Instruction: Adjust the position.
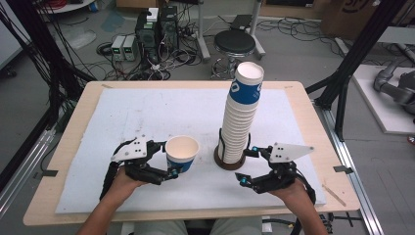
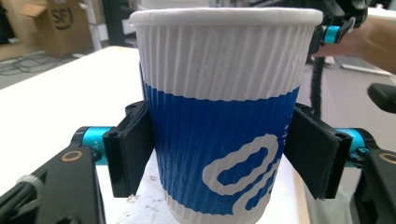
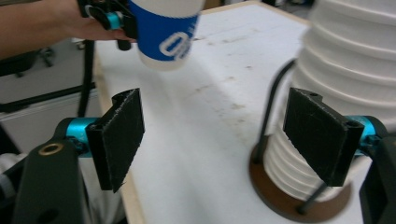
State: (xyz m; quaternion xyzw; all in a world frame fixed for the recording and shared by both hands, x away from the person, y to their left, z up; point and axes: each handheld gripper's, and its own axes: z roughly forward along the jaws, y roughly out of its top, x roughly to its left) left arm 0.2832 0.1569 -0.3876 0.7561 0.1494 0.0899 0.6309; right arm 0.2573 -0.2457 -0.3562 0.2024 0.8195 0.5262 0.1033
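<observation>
A blue-and-white ribbed paper cup (image 1: 182,152) (image 2: 219,116) stands upright between the jaws of my left gripper (image 1: 171,159) (image 2: 219,158), which is shut on its blue band; its black pads (image 2: 130,149) press both sides. In the right gripper view that cup (image 3: 166,32) shows at the upper left. A tall, leaning stack of the same cups (image 1: 242,117) (image 3: 355,70) rises from a brown round base (image 1: 219,160) (image 3: 289,200) with thin black rods. My right gripper (image 1: 247,165) (image 3: 219,135) is open just in front of the stack's foot, with nothing between its pads.
A white mat (image 1: 147,112) covers the wooden table (image 1: 73,147). Beyond the far edge stand a black stool (image 1: 235,44) and electronic boxes with cables (image 1: 156,29) on the floor. Black frame posts (image 1: 342,78) rise at the right.
</observation>
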